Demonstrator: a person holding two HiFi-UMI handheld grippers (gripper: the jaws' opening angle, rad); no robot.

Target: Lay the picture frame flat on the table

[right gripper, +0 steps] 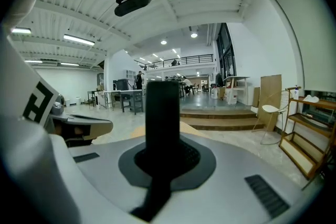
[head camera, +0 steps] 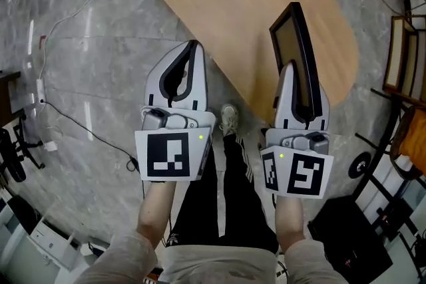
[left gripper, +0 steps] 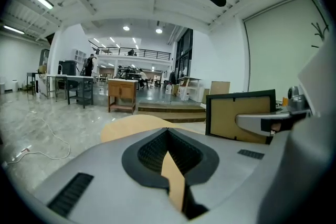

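The picture frame (head camera: 293, 48), black-edged with a tan backing, stands upright over the near end of the oval wooden table (head camera: 253, 3). My right gripper (head camera: 301, 80) is shut on its lower edge. In the right gripper view the picture frame (right gripper: 163, 113) shows edge-on as a black bar pinched between the jaws. My left gripper (head camera: 193, 44) hangs to the left, off the table's edge over the floor, shut and empty. From the left gripper view the picture frame (left gripper: 241, 113) shows its tan back, with the right gripper (left gripper: 262, 122) on it.
Grey marble floor lies around the table, with a white cable (head camera: 66, 110) trailing at the left. A wooden shelf (head camera: 403, 56) and a black case (head camera: 346, 229) stand at the right. The person's legs and shoe (head camera: 229, 120) are between the grippers.
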